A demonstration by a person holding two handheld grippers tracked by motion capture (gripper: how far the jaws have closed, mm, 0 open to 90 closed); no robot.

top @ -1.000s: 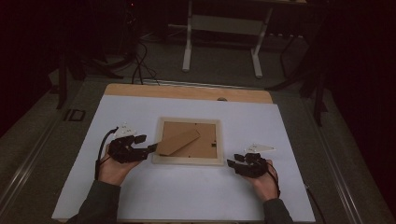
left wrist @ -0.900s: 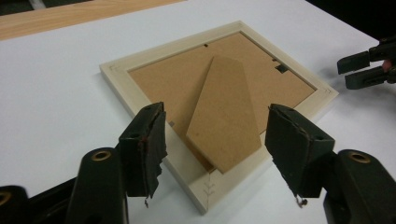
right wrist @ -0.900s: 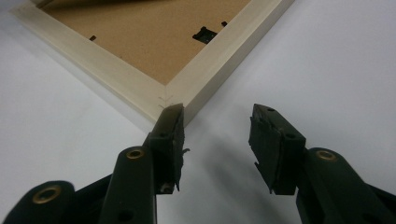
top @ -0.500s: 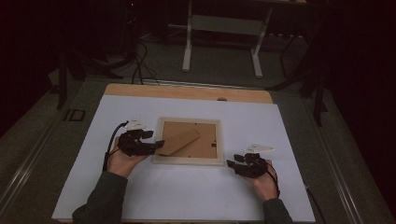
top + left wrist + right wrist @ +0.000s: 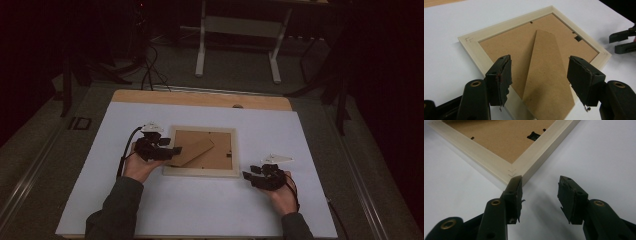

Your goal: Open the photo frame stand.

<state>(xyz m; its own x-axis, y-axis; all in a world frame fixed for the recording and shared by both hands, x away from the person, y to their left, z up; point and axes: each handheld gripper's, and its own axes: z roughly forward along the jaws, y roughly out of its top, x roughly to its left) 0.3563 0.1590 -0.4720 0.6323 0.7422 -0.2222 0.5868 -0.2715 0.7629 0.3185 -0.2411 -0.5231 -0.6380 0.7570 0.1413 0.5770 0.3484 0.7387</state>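
High view shows us a picture frame (image 5: 202,151) lying face down near the middle of the white table (image 5: 200,210), with its brown backing board up and the cardboard stand (image 5: 192,151) lying flat across that board. We judge that the step in hand is the approach to the stand: the left gripper (image 5: 172,150) hangs over the left edge of the frame, and its jaws have just been opening a little more. In the left gripper view the left gripper (image 5: 539,75) has its jaws wide apart, one on each side of the wide end of the stand (image 5: 549,77), but the pads do not press on it, so it is released and holds nothing. The right gripper (image 5: 248,176) waits just beside the near right corner of the frame, apart from the left one. In the right gripper view the right gripper (image 5: 540,187) is also released; the tip of one jaw is very close to the corner of the frame (image 5: 509,157), and we cannot tell if it touches the wood. For the next move we think the left jaws must go lower and close on the stand's free edge, while the right gripper should keep the frame from sliding on the smooth table.
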